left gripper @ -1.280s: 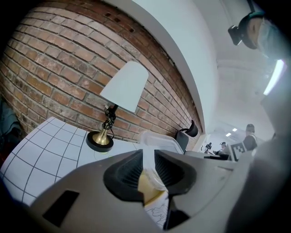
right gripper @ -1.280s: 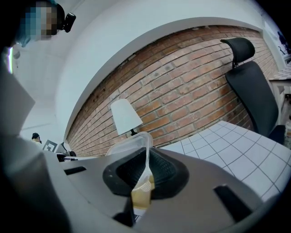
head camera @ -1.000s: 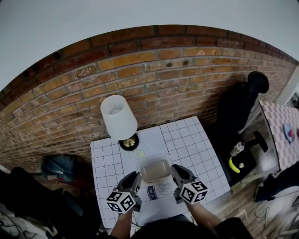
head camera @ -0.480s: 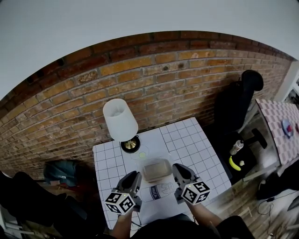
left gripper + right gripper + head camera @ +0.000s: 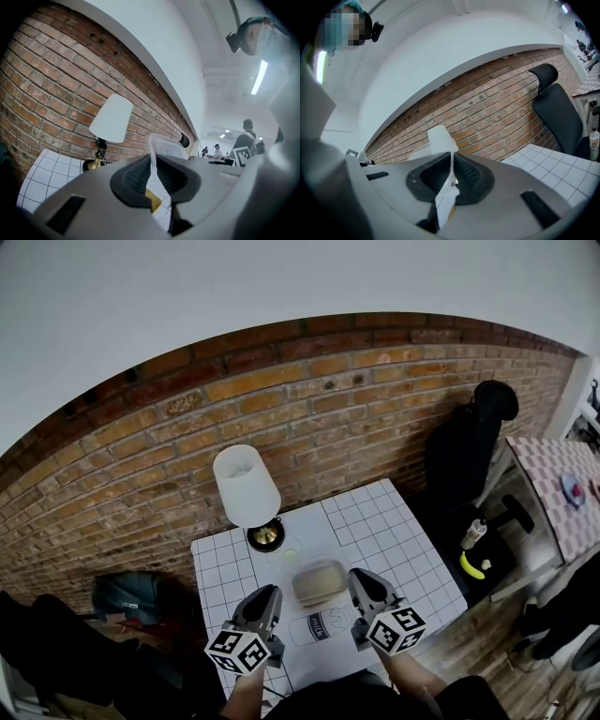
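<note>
Clear plastic container (image 5: 319, 582) sits between the two grippers over the white gridded table (image 5: 394, 521), near its front edge, pinched at both ends. At far left a dark bag (image 5: 127, 594) lies on the floor. The left gripper (image 5: 269, 593) has its jaws closed narrow on the container's left rim (its own view shows the thin wall (image 5: 166, 147) clamped between the pads (image 5: 136, 174)). Behind it a lamp (image 5: 246, 486) with a white shade stands by the brick wall (image 5: 281, 399). A printed sheet (image 5: 319, 624) lies below the container. The right gripper (image 5: 360, 580) is likewise clamped tight on the right rim (image 5: 423, 151). A black office chair (image 5: 469, 446) stands well right.
</note>
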